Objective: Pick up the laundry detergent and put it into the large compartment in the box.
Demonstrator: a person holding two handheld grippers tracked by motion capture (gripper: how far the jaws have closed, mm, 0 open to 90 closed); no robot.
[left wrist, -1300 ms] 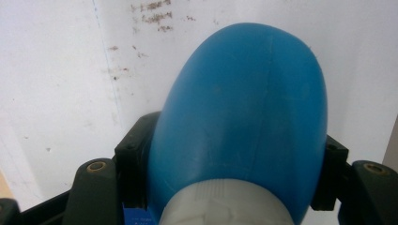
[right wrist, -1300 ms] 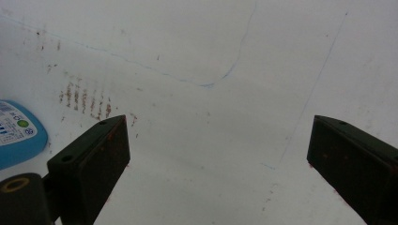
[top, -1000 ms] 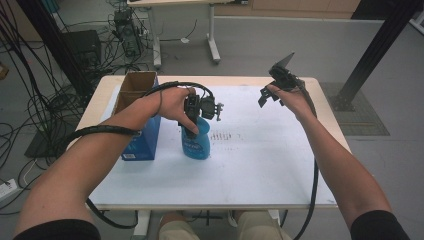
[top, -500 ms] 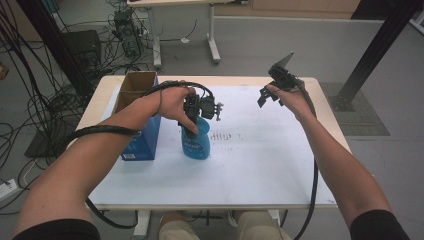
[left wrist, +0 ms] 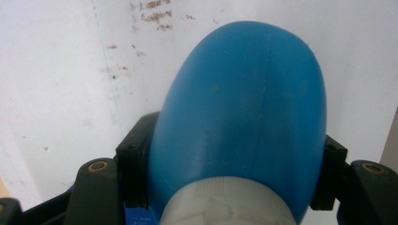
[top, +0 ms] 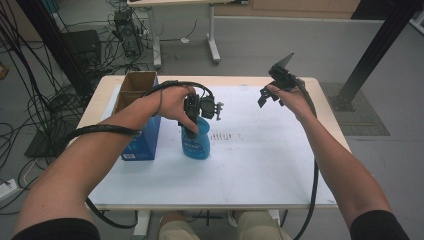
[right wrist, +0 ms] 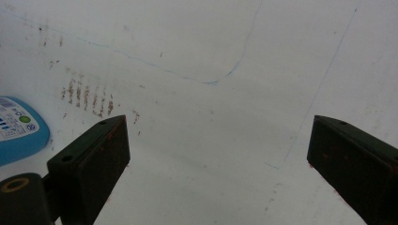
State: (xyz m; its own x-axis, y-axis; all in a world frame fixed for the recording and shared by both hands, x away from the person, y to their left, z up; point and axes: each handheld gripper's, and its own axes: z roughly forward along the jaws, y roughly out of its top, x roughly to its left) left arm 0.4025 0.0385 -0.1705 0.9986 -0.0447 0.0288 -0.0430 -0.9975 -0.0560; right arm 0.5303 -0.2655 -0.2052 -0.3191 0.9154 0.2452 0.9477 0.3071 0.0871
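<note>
A blue plastic bottle (top: 196,142) with a white cap stands upright on the white table sheet (top: 260,165), left of centre. My left gripper (top: 192,131) comes down on it from above and is shut on its upper part. In the left gripper view the blue bottle (left wrist: 244,117) bulges between the two black jaws, its white collar at the bottom edge. My right gripper (top: 270,97) hovers over the far right part of the table, jaws wide apart with nothing between them. Its own view looks down at the stained sheet (right wrist: 211,117), with a corner of the bottle's label (right wrist: 19,126) at left.
An open cardboard box (top: 136,87) stands at the far left of the table with a blue carton (top: 142,140) in front of it, close beside the bottle. Brown smudges (top: 225,136) mark the sheet. Cables and desk legs lie on the floor beyond the table.
</note>
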